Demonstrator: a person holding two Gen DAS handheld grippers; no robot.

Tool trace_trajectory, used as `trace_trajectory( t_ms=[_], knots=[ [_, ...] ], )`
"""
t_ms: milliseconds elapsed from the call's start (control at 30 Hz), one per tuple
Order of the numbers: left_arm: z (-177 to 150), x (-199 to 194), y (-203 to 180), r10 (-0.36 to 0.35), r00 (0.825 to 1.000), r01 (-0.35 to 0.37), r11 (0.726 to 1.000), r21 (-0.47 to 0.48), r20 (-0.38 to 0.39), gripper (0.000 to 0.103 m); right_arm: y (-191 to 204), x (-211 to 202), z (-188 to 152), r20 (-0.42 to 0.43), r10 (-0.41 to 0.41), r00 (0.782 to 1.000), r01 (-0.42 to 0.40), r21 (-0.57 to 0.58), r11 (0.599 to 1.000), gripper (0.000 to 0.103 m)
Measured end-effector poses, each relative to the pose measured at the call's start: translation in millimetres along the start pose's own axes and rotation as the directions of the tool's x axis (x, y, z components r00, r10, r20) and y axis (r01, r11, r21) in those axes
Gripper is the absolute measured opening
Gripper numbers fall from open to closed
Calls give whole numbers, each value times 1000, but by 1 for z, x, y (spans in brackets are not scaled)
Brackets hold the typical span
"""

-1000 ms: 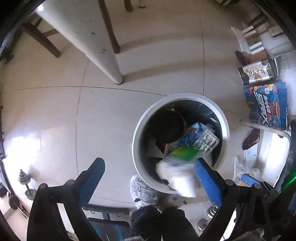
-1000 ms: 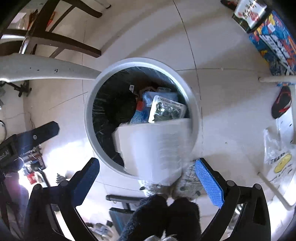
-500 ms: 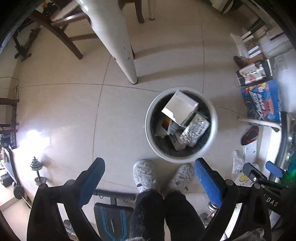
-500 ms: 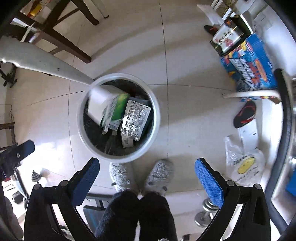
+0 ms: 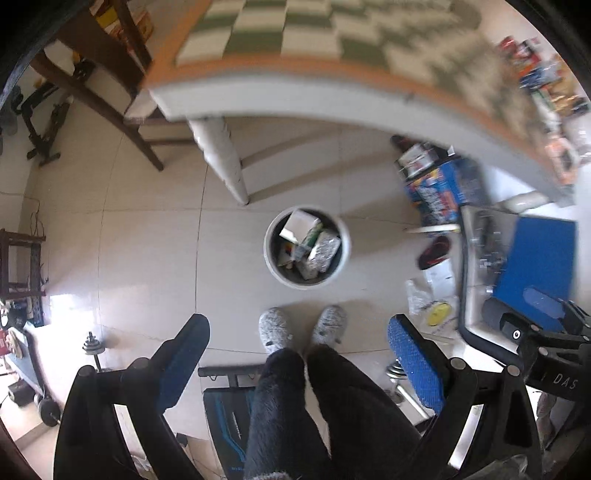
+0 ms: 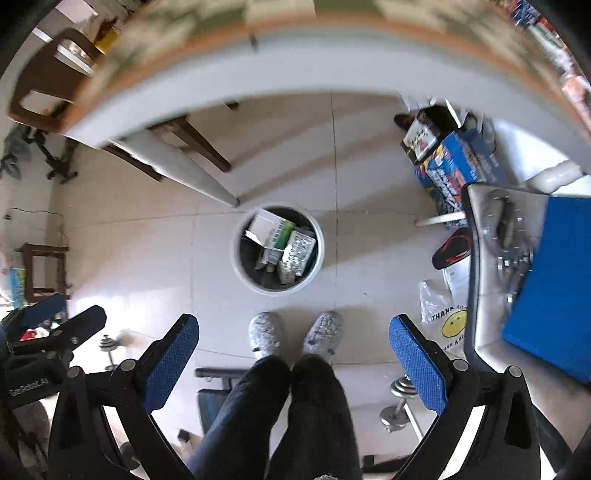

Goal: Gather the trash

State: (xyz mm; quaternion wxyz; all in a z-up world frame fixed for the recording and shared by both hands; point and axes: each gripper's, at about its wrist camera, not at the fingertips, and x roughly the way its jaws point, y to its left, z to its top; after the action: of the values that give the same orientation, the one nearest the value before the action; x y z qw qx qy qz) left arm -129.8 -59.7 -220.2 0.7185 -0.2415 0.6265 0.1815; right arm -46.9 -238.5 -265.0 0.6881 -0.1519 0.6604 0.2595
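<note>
A round white trash bin [image 5: 269, 258] stands on the tiled floor, also in the right wrist view [image 6: 320, 258]. It holds a white box [image 5: 298, 223], a green-and-white pack [image 6: 282, 236], a blister pack [image 5: 325, 246] and other trash. My left gripper [image 5: 297, 328] is open and empty, high above the floor, nearer me than the bin. My right gripper [image 6: 291, 328] is open and empty at about the same height. The right gripper also shows in the left wrist view [image 5: 532, 317].
A table with a green checkered cloth [image 5: 332, 33] and white leg [image 5: 221, 155] is ahead. A blue box [image 5: 439, 188], a plastic bag [image 6: 443, 317], dumbbells [image 6: 402, 395] and a wooden chair [image 5: 110, 74] surround. The person's slippered feet [image 5: 273, 328] stand before the bin.
The white box dropped from the grippers into the bin. Both grippers rose far above the bin and tilted up, bringing the table top into view.
</note>
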Motion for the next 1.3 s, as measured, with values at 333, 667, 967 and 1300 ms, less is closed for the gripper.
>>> trace_trajectory(
  t_ms=[333, 667, 967, 1300],
  knots=[
    [-13, -132, -24, -184, 978, 179, 982, 57, 99, 99, 4, -184, -21, 109, 112, 988, -112, -1, 994, 103],
    [-31, -201, -21, -285, 944, 281, 959, 44, 167, 103, 12, -276, -45, 131, 251, 959, -249, -35, 968, 103],
    [-40, -214, -19, -286, 940, 283, 958, 41, 189, 103, 11, -293, -53, 115, 272, 955, -267, -60, 962, 103],
    [-46, -219, -21, -285, 941, 278, 959, 62, 182, 103, 13, -294, -57, 92, 282, 955, -275, -76, 958, 103]
  ],
)
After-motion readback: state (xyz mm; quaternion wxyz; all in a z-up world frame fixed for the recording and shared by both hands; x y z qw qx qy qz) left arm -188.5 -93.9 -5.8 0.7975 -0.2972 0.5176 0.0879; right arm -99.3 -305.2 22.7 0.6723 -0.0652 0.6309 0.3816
